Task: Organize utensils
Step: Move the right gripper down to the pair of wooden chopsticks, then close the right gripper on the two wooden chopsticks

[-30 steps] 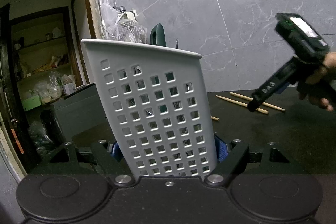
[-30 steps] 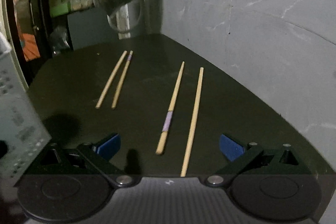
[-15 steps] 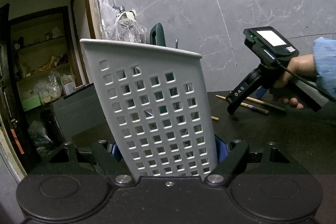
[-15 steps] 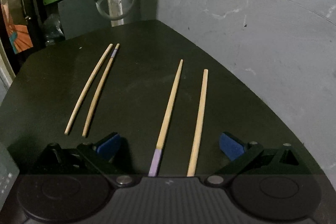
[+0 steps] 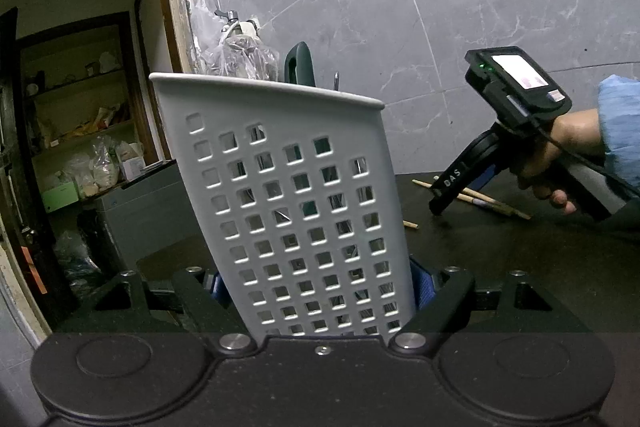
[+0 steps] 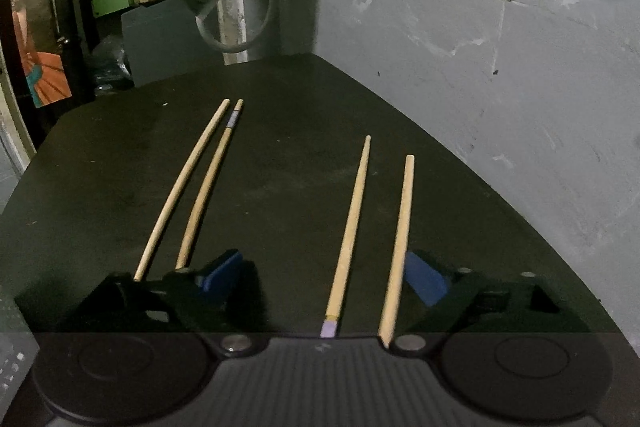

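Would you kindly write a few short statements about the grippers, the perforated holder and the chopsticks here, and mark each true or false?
1. The left gripper clamps the grey perforated plastic utensil holder. True.
2. Four wooden chopsticks lie on the dark tabletop. True.
3. The right gripper is lifting one chopstick clear of the table. False: its jaws have just been closing, with two chopsticks between them, but all the sticks lie flat and the pads press on none.
4. The holder is empty. False: a dark green handle and a metal tip rise above its rim.
5. The chopsticks lie in two separate pairs. True.
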A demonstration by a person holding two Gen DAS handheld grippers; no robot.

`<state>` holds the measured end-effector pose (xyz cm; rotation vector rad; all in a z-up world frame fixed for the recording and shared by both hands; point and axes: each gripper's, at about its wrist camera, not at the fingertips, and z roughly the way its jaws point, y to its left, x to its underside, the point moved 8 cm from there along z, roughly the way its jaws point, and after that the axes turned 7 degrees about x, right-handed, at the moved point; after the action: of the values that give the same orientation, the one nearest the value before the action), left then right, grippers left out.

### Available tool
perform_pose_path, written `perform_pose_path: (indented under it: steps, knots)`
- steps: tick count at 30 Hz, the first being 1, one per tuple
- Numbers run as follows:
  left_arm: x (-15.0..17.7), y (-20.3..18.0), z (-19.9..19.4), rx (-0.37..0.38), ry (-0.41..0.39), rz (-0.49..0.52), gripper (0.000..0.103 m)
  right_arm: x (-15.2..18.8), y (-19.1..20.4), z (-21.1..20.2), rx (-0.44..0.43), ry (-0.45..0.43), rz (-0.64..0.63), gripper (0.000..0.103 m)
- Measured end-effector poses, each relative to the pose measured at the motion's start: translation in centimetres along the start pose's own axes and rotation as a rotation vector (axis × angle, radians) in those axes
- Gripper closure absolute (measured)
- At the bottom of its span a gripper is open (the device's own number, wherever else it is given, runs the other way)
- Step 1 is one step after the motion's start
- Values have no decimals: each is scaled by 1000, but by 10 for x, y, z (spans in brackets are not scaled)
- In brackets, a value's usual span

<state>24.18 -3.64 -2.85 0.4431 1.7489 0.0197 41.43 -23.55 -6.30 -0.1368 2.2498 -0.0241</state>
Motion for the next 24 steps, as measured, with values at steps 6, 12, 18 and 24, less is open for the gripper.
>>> perform_pose_path:
  steps: [6,12,18,24]
  knots:
    - [0,0,0,1,0,-1,21,5,-1,-14,-16,-14,-13,65]
    - [-1,-1,0,0,1,0,21,17,-9,-27,-16,-15,-5,86]
    - [1,-1,1,1,1,2,21,40,-6,-56,-41,-13,-25,88]
    - [0,-1,1,1,1,3,21,80,8,-106,-84,-2,-84,88]
